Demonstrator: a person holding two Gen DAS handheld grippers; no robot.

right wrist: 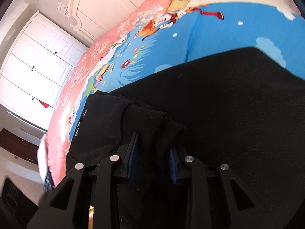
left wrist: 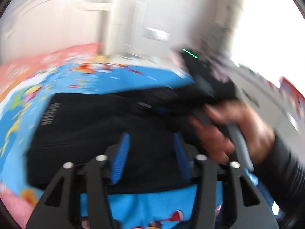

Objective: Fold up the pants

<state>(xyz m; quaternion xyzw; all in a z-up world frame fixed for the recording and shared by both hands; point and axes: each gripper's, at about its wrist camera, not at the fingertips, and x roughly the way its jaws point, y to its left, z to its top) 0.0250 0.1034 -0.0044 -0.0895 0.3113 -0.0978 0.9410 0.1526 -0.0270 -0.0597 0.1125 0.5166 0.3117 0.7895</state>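
The black pants lie folded on a blue cartoon-print bedspread. My left gripper is open and empty, its blue pads above the near part of the pants; this view is blurred. In the right wrist view the pants fill the lower half, with a white word printed on the edge. My right gripper is shut on a bunched ribbed cuff of the pants. In the left wrist view a hand holds the right gripper at the pants' right side.
The bedspread has a pink floral border. White wardrobe doors and a white headboard stand beyond the bed. A dark floor shows past the bed edge at the left.
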